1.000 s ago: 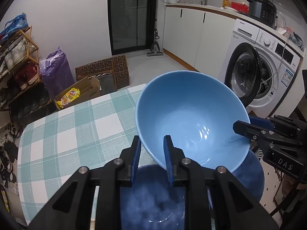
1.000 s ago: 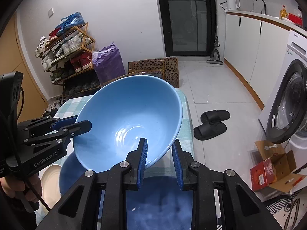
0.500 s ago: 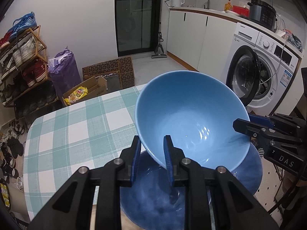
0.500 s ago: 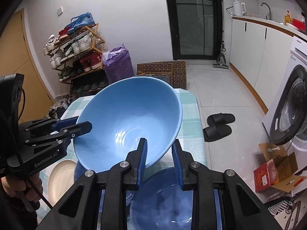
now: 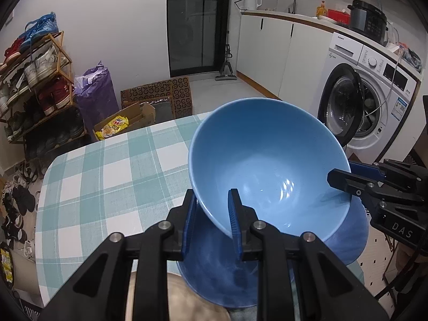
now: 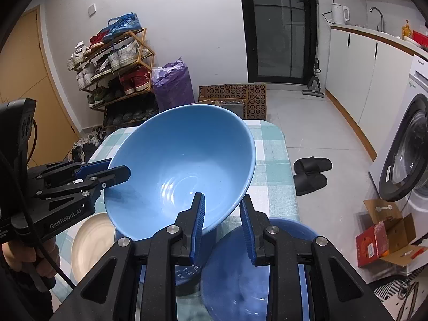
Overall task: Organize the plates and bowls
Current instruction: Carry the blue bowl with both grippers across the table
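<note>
Both claws, the left claw (image 5: 211,219) and the right claw (image 6: 222,222), stay clenched on opposite rims of the light blue bowl (image 5: 267,171), carried across the checked tabletop (image 5: 107,176) and now poised above the dark blue plate (image 6: 240,275), ready for stacking.

We hold the bowl (image 5: 267,165) between our two tongs, left tongs (image 5: 211,222) on its left rim, right tongs (image 6: 222,224) on its right. Under it on the desk (image 5: 107,176) lies a plate (image 6: 240,281); left of the left tongs, another plate (image 6: 91,238).
</note>
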{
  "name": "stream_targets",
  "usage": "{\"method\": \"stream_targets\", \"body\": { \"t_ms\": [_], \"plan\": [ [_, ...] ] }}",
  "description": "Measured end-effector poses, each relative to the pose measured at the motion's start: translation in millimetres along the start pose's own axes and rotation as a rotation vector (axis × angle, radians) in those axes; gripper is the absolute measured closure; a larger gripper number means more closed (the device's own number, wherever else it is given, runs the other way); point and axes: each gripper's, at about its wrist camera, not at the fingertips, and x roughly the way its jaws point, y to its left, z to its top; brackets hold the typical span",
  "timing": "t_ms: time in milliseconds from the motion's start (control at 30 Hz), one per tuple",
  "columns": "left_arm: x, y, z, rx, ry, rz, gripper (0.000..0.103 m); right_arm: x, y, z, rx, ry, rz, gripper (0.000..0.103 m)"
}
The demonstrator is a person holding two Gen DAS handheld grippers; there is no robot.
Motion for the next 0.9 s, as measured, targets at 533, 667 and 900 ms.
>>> {"method": "stream_targets", "body": {
  "t_ms": [533, 667, 900],
  "plan": [
    [-4, 9, -22, -0.027, 0.010, -0.001, 0.081, -2, 20, -16, -0.023, 0.005, 0.013, 0.076],
    [-3, 10, -28, -0.032, 0.019, -0.002, 0.081, 1, 23, -19, -0.026, 0.007, 0.010, 0.076],
    [0, 16, -38, -0.058, 0.032, -0.007, 0.081, 9, 29, -26, -0.032, 0.024, 0.013, 0.076]
  ]
}}
